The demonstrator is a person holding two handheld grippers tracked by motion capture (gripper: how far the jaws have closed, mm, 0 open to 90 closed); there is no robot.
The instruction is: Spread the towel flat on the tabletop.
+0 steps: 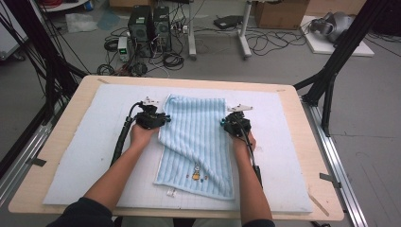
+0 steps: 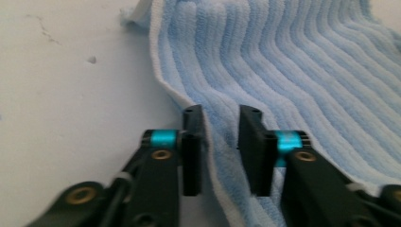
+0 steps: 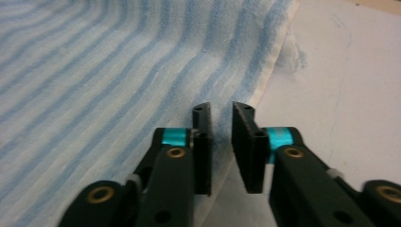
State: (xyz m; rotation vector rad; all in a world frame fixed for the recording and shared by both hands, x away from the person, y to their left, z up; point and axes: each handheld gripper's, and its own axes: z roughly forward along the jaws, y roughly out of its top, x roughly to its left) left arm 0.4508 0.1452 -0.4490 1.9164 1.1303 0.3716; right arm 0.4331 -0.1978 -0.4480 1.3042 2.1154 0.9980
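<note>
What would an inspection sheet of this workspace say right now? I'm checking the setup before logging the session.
Surface: wooden table covered by a white foam mat, lightly marked.
Job's things: blue striped towel lying mid-mat, its left side turned over toward the middle; small embroidered figures near its front edge.
Clutter: nothing seen on the mat.
Grippers: left tool at the towel's left edge, jaws parted with the edge between them; right tool at the right edge, jaws narrowly parted over the hem.
Cables: one black cable trails along the left forearm, another along the right.
Surroundings: computer towers, loose floor cables, cardboard box, black frame legs.
</note>
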